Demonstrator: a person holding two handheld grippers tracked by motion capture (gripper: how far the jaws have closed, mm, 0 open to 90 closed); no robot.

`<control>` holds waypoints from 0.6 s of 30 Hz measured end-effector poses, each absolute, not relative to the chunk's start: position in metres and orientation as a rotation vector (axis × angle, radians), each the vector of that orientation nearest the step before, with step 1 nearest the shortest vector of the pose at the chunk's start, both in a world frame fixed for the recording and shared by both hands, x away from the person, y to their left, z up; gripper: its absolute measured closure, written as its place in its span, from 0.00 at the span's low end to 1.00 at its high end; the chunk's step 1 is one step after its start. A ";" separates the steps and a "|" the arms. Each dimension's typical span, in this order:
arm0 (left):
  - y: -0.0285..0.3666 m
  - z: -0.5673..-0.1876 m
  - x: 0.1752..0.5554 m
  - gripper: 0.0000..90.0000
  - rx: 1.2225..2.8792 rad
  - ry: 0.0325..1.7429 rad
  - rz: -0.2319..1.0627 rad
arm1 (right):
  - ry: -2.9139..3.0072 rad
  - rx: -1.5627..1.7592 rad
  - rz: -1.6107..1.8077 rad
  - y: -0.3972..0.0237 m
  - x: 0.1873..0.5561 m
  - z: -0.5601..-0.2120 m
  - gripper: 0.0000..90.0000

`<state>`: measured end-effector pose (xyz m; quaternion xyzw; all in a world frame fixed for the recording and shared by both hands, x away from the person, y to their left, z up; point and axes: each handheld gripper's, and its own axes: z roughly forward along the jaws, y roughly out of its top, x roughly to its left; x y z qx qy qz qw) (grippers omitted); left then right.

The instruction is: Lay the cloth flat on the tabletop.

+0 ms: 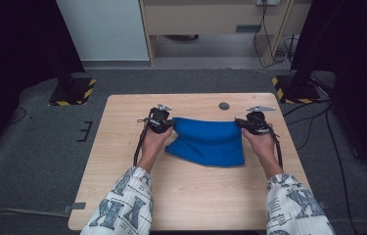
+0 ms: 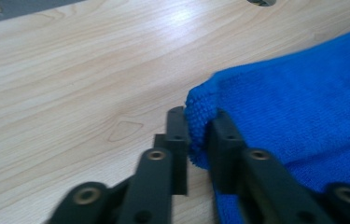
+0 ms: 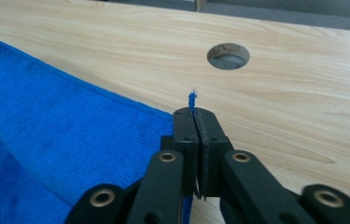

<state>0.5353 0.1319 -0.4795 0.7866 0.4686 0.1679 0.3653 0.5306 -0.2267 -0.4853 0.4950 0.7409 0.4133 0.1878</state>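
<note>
A blue cloth (image 1: pixel 208 139) lies partly folded on the wooden table (image 1: pixel 191 196), its far edge stretched between my two grippers. My left gripper (image 1: pixel 165 123) grips the cloth's far left corner; in the left gripper view the thick folded corner of the cloth (image 2: pixel 303 107) sits pinched between the jaws of my left gripper (image 2: pixel 198 119). My right gripper (image 1: pixel 246 123) holds the far right corner. In the right gripper view my right gripper (image 3: pixel 194 112) has its jaws nearly together on the cloth (image 3: pixel 46 140), with a thin tuft of the corner sticking out past the tips.
A round hole (image 1: pixel 224 105) (image 3: pixel 228 56) in the tabletop lies just beyond the cloth, between the grippers. Bare wood lies to the left, right and near side of the cloth. Black stands with striped bases (image 1: pixel 73 90) flank the table's far corners on the floor.
</note>
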 end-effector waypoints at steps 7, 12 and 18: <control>0.135 -0.471 0.534 0.34 1.942 1.203 0.453 | 1.995 1.415 1.112 -0.222 0.531 -0.477 0.32; 0.138 -0.464 0.530 0.27 1.915 1.174 0.450 | 2.028 1.380 1.126 -0.218 0.526 -0.471 0.28; 0.143 -0.450 0.516 0.19 1.933 1.146 0.481 | 2.097 1.317 1.150 -0.214 0.508 -0.467 0.25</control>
